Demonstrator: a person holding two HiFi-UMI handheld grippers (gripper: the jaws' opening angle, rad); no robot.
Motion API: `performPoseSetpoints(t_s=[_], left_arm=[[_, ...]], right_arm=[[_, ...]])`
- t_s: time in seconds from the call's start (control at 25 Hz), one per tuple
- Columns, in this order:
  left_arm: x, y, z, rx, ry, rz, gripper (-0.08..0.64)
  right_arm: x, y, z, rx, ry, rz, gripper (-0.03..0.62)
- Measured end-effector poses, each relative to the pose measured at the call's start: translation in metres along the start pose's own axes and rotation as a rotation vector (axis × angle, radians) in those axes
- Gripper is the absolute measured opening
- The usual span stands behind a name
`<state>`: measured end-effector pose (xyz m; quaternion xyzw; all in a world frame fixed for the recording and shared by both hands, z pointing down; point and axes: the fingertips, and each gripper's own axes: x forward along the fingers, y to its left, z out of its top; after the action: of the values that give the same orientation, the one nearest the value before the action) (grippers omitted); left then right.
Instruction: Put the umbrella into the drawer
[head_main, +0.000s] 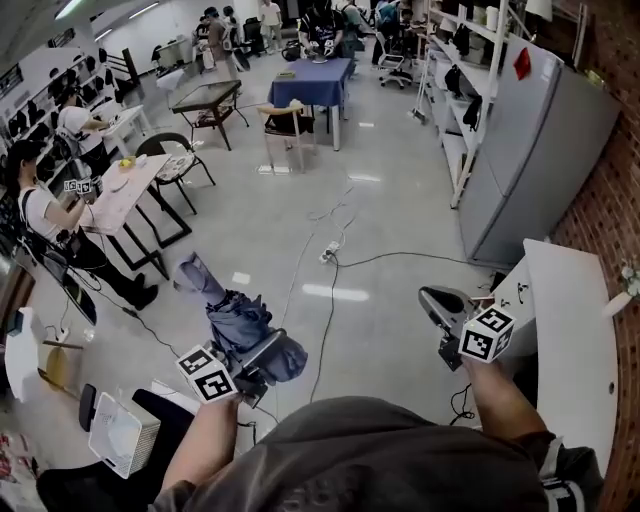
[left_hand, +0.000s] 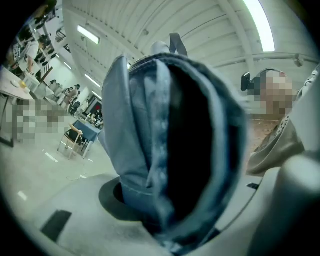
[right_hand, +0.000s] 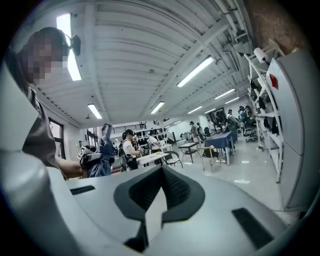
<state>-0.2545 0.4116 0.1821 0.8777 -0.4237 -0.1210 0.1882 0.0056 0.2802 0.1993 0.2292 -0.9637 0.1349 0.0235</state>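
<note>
Umbrella (head_main: 240, 322) clamped in left tongs (head_main: 264, 358); right tongs (head_main: 434, 300) closed, empty.

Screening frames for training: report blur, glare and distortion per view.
Head view: sharp, wide-angle bending, light glare on the floor. Left gripper view: the umbrella looms close, soft and smeared at its right edge. Right gripper view: ceiling light blown out, fridge bowed.

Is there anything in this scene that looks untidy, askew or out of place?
The umbrella in the left gripper is only loosely folded: its blue cloth bulges out, not wrapped tight. On the floor, cables and a power strip lie across the open walkway. Nothing looks spilled or broken.
</note>
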Motion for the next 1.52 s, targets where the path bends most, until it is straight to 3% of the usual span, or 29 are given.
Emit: performPoseSetpoints(t_s=[0.16, 0.4, 0.68, 0.88, 1.08, 1.32, 1.52], left_arm=[[0.075, -0.006, 0.011, 0.027, 0.026, 0.012, 0.262], [0.088, 0.012, 0.008, 0.027, 0.034, 0.0, 0.262], [0.154, 0.058, 0.014, 0.012, 0.055, -0.044, 0.262], [0.176, 0.126, 0.031, -0.008, 0.063, -0.101, 0.262], [0.202, 0.227, 0.073, -0.027, 0.068, -0.165, 0.262], [0.224, 0.339, 0.13, 0.004, 0.166, -0.227, 0.262], [0.255, 0.398, 0.152, 0.006, 0.195, -0.253, 0.262]], right_arm=[[-0.007, -0.067, 0.023, 0.011, -0.002, 0.03, -0.008], [-0.005, -0.068, 0.013, -0.029, 0.006, 0.032, -0.008], [0.019, -0.135, 0.029, -0.023, 0.003, -0.026, -0.008], [0.078, -0.161, 0.036, -0.034, 0.013, -0.073, -0.008], [0.166, -0.191, 0.053, -0.03, 0.013, -0.142, -0.008], [0.275, -0.213, 0.079, -0.017, 0.001, -0.198, -0.008], [0.321, -0.24, 0.074, 0.013, 0.046, -0.23, -0.008]])
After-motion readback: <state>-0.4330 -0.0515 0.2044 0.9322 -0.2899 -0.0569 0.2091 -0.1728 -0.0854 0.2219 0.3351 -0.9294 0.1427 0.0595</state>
